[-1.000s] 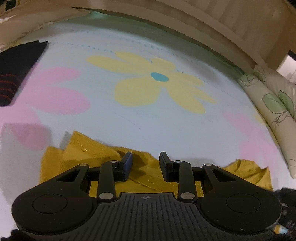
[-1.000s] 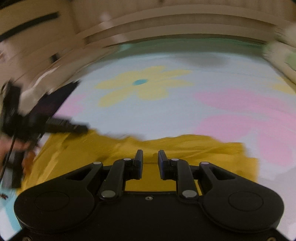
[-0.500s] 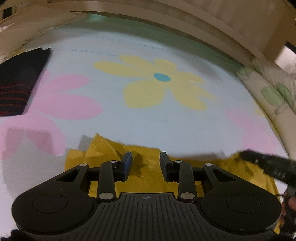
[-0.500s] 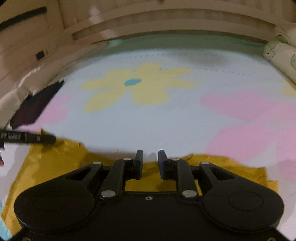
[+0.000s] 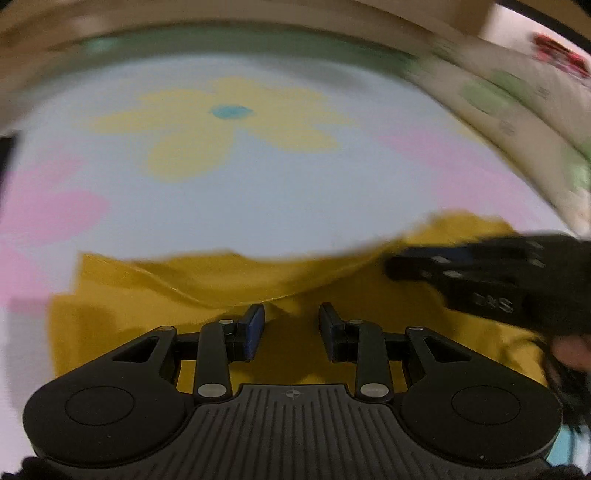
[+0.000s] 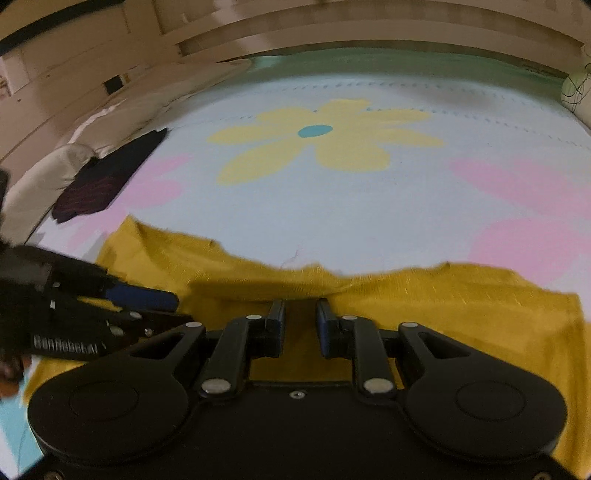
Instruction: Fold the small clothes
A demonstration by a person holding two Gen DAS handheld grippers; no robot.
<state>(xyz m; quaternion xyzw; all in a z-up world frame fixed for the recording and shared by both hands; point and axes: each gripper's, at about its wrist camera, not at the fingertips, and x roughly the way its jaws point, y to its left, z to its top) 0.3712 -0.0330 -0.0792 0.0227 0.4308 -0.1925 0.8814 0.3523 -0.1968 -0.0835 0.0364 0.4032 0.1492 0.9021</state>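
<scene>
A mustard-yellow garment (image 5: pixel 229 280) lies crumpled on a flowered bedspread (image 5: pixel 280 199), close in front of both grippers; it also shows in the right wrist view (image 6: pixel 461 299). My left gripper (image 5: pixel 291 314) is open and empty just above the cloth. My right gripper (image 6: pixel 300 310) is open a little, empty, over the garment's middle. The right gripper shows at the right of the left wrist view (image 5: pixel 402 264). The left gripper shows at the left of the right wrist view (image 6: pixel 173 306), with one blue pad (image 6: pixel 144 295) over the cloth.
A dark garment with red stripes (image 6: pixel 99 184) lies at the far left of the bed. A leaf-print pillow (image 5: pixel 517 107) lies along the right side. A wooden headboard (image 6: pixel 332 29) runs along the back.
Both grippers have moved closer together over the yellow garment, and each now shows large in the other's view. The left view has swung to the right and is blurred.
</scene>
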